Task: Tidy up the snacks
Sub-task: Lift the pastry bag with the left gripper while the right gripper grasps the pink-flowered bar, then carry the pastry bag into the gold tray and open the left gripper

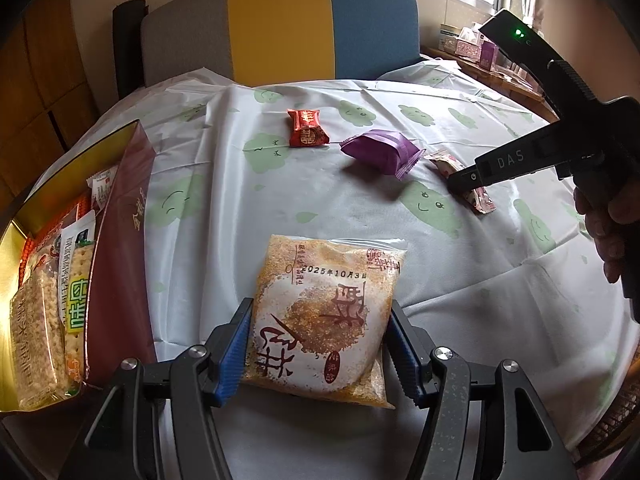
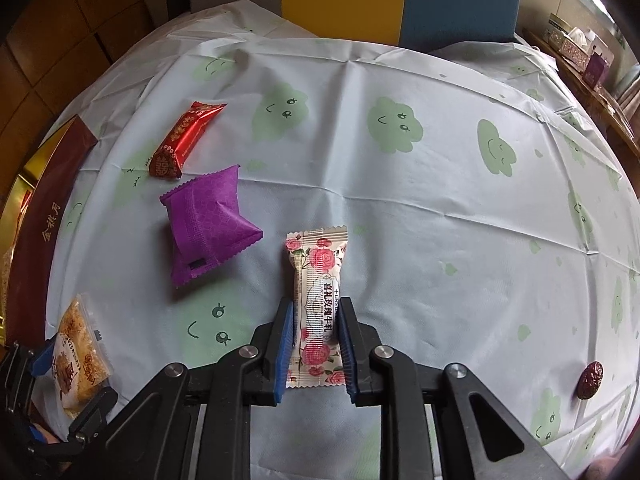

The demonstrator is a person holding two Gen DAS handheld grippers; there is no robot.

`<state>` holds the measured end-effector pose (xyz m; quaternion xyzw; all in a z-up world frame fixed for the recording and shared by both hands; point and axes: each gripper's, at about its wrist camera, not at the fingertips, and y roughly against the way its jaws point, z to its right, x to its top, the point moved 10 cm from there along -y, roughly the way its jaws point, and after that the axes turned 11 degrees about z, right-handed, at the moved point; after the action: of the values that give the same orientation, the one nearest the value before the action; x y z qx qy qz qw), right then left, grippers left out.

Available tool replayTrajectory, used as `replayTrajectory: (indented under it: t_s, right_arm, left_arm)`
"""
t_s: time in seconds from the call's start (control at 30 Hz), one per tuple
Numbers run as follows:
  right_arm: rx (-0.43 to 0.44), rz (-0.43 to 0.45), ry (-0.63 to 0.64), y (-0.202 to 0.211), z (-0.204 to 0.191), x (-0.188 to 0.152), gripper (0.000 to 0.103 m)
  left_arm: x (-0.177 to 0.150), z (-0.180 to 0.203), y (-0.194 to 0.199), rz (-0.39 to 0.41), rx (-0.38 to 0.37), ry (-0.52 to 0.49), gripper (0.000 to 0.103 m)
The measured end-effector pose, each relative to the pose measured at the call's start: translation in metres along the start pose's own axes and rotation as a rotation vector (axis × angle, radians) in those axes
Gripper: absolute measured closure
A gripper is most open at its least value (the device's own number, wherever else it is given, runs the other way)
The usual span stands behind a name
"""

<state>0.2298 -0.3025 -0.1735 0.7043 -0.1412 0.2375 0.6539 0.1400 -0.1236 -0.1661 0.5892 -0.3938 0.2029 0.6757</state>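
Note:
An orange sesame-cake packet lies between the blue pads of my left gripper, and both pads press on its sides. From the right wrist view that packet and the left gripper sit at the lower left. My right gripper is shut on a rose-printed candy bar, pointing steeply down at the table. The left wrist view shows its tips on the same bar. A red candy and a purple packet lie loose on the cloth.
A maroon and gold gift box at the left holds several snack packets. A dried red date lies at the right. A grey, yellow and blue chair back stands beyond the table. A hand holds the right gripper.

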Motion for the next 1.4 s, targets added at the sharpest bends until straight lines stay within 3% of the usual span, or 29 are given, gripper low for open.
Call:
replayTrajectory:
  t_s: [0.6, 1.1, 1.4]
  right_arm:
    - [-0.032, 0.021, 0.066, 0.0, -0.002, -0.001, 0.08]
    - [-0.024, 0.014, 0.05, 0.0, -0.001, 0.0, 0.08]
    - [-0.065, 0.038, 0.138, 0.0, -0.006, -0.001, 0.08]
  left_arm:
    - [0.001, -0.001, -0.001, -0.006, 0.011, 0.0, 0.038]
    - [0.002, 0.0, 0.003, -0.047, 0.02, -0.008, 0.042]
    - [0.008, 0.012, 0.032, -0.032, -0.058, -0.023, 0.042]
